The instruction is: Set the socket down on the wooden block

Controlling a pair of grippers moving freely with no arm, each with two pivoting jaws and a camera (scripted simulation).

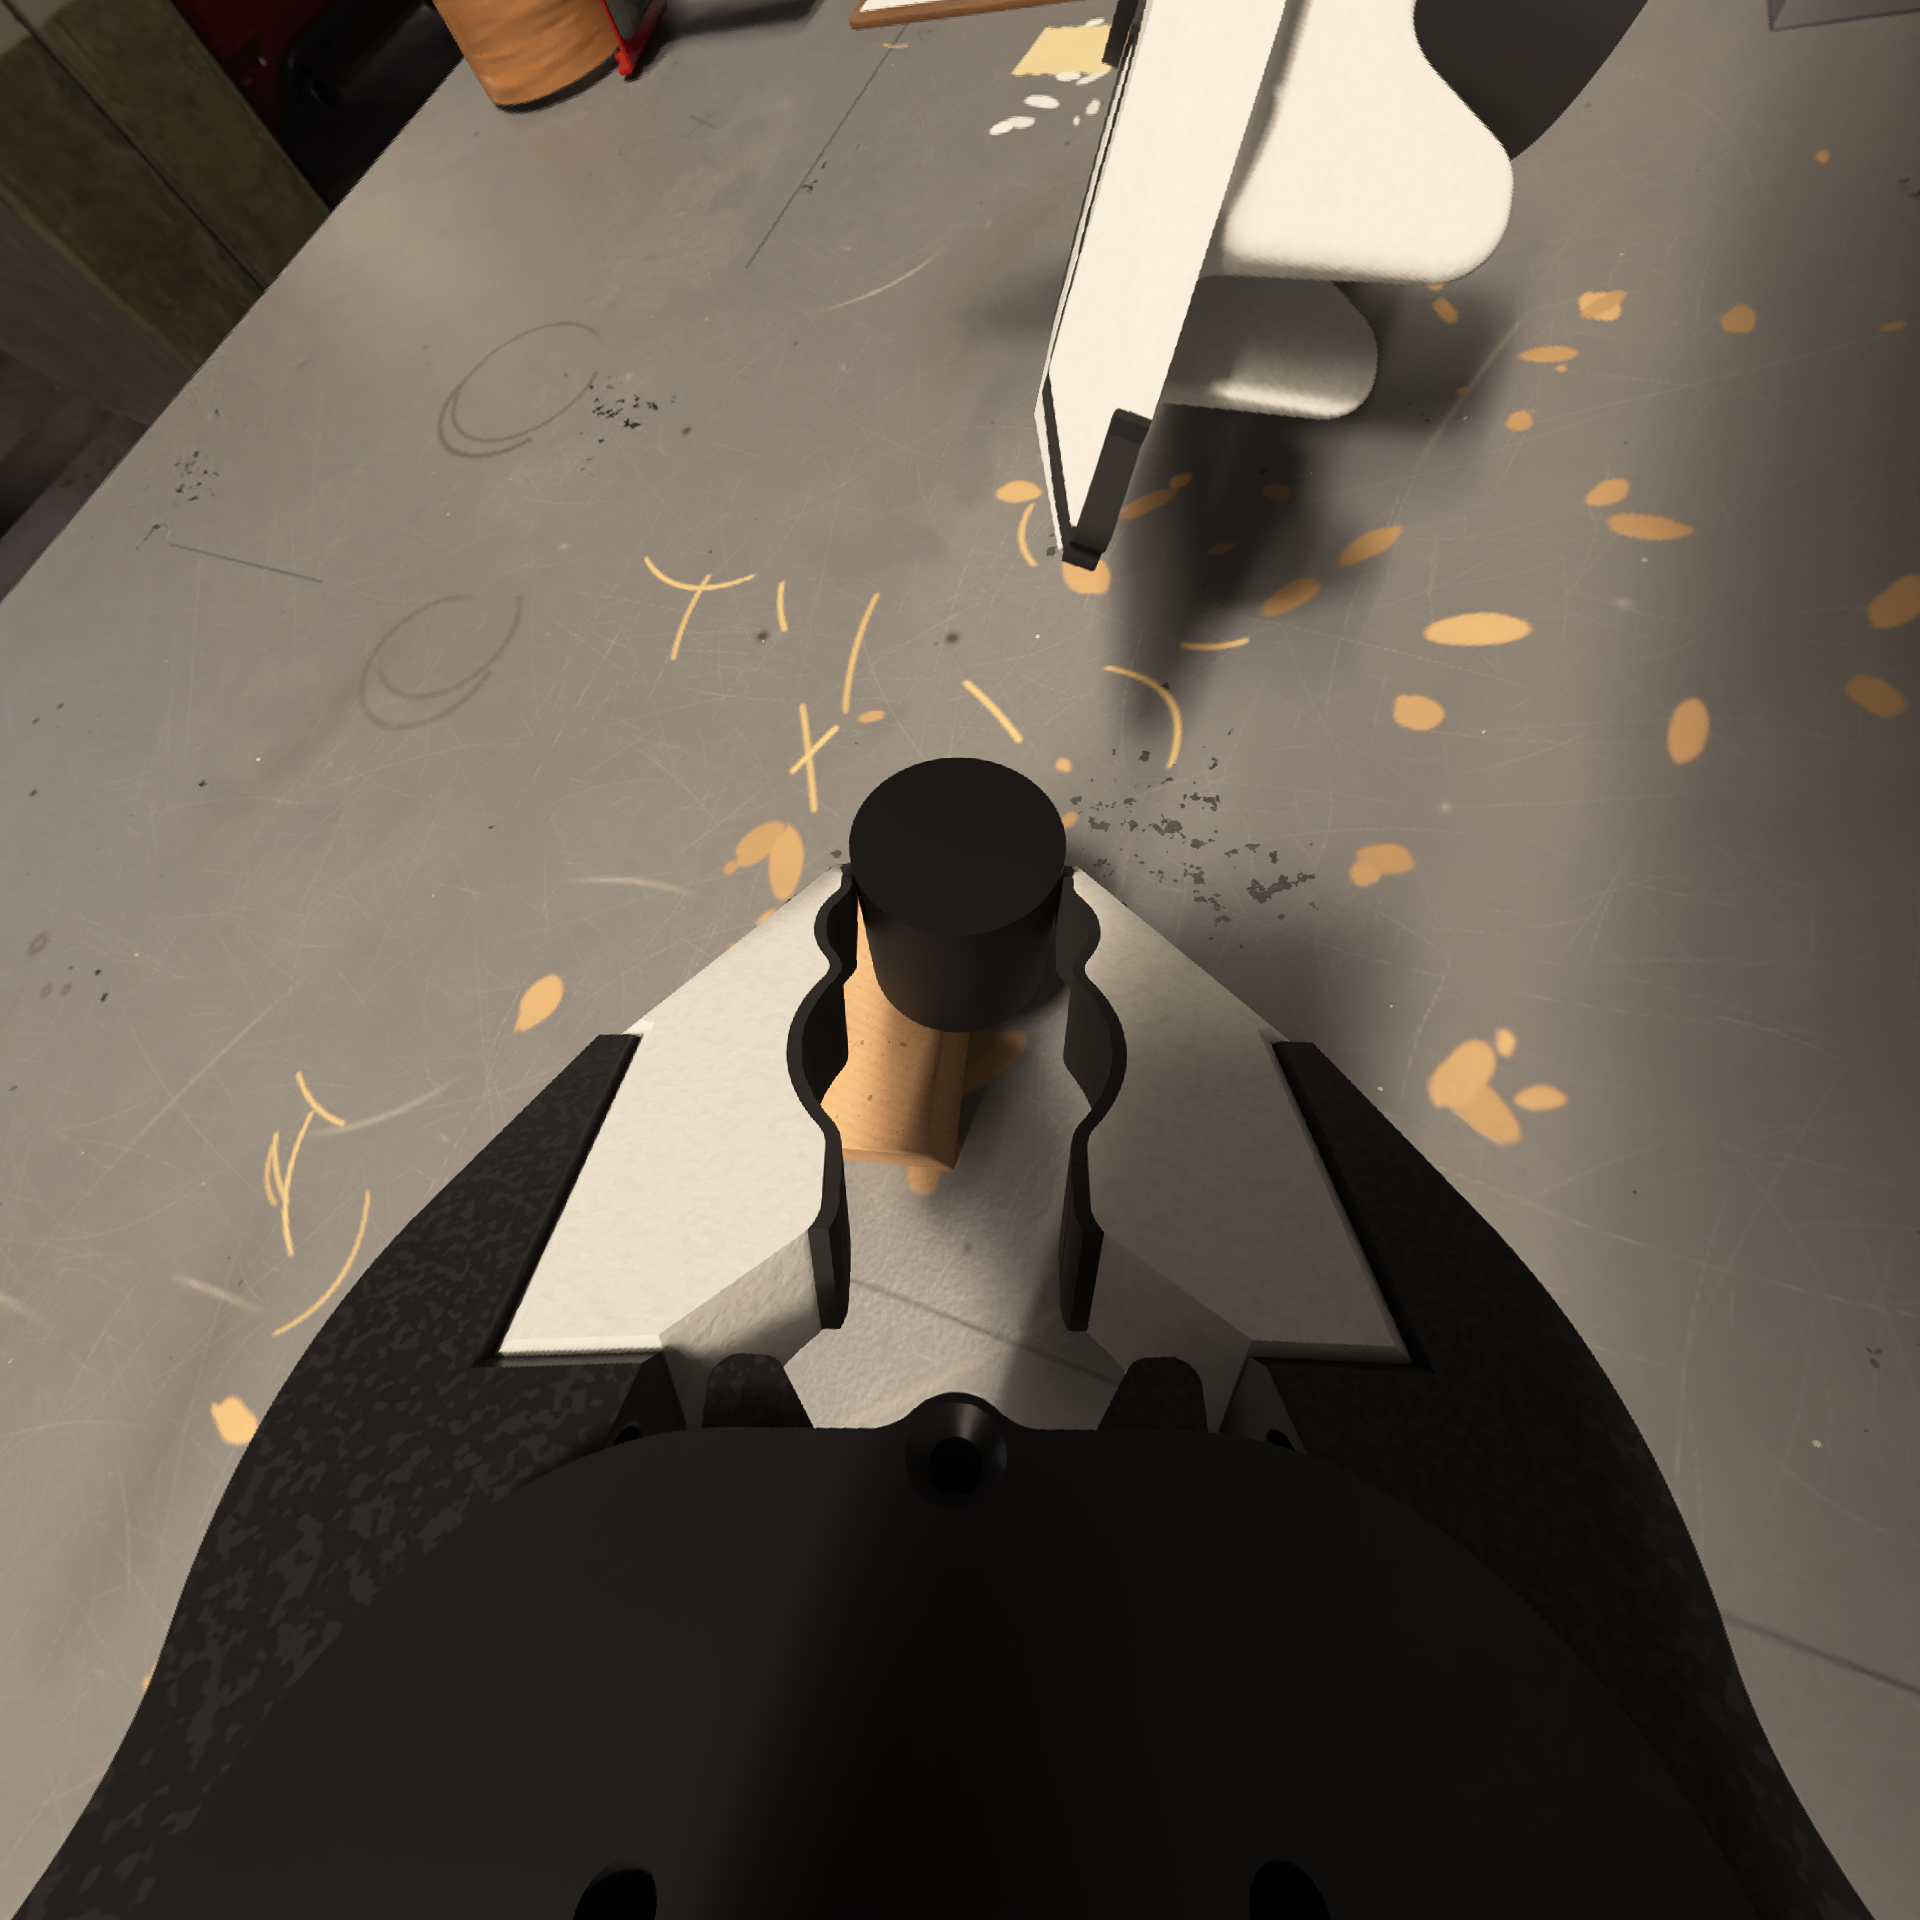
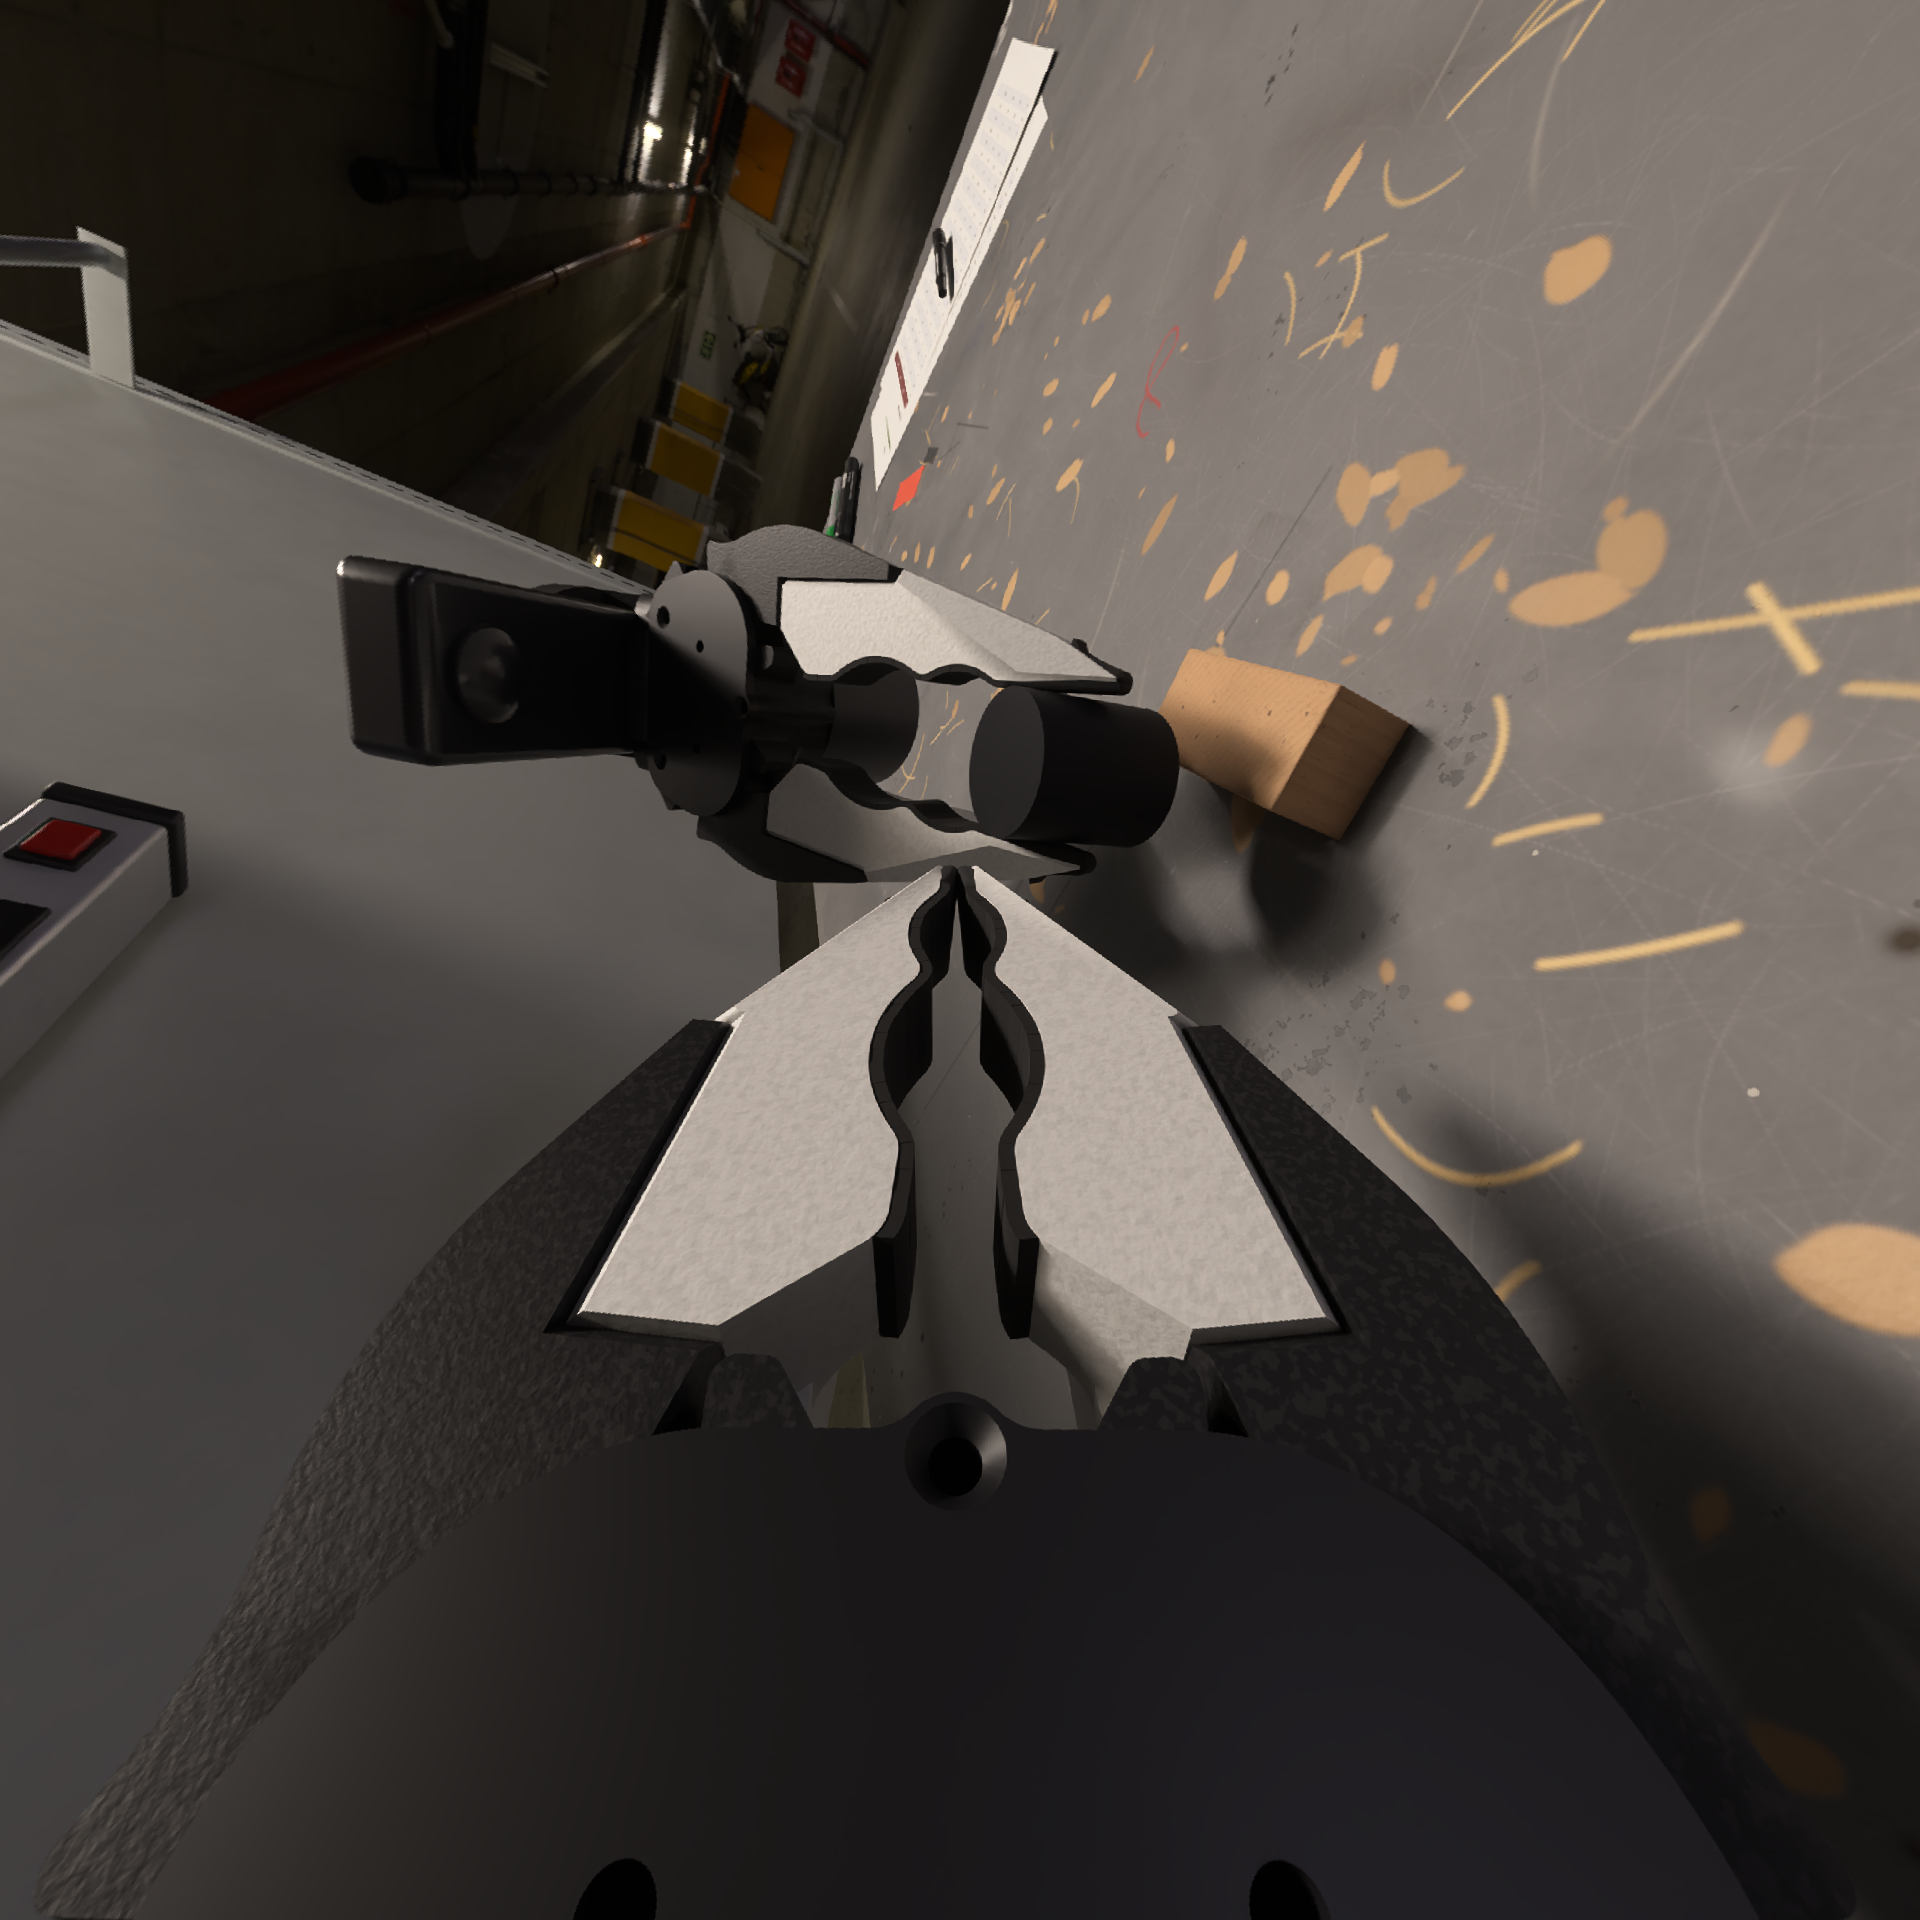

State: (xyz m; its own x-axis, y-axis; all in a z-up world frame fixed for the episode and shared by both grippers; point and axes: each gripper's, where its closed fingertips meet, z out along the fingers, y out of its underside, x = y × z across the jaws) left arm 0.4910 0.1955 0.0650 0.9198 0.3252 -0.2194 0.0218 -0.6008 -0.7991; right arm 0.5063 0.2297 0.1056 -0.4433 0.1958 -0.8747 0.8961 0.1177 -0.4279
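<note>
Socket [image 1: 956, 883], a short black cylinder, sits clamped between the fingers [image 1: 1075, 997] of the left gripper [image 1: 956, 883], right above the wooden block [image 1: 899, 1091]; contact between the two cannot be made out. The block lies on the grey, paint-flecked tabletop [image 1: 520, 831]. The right gripper [image 2: 954, 883] hovers beside them, its fingers together and empty.

1. The matte black cylindrical socket [image 1: 956, 883] sits between the left gripper's [image 1: 958, 883] white, black-edged fingers [image 1: 717, 1049].
2. Below them lies the pale tan wooden block [image 1: 899, 1091].
3. The grey scratched worktop [image 1: 520, 727] beyond the fingertips carries orange paint flecks.
</note>
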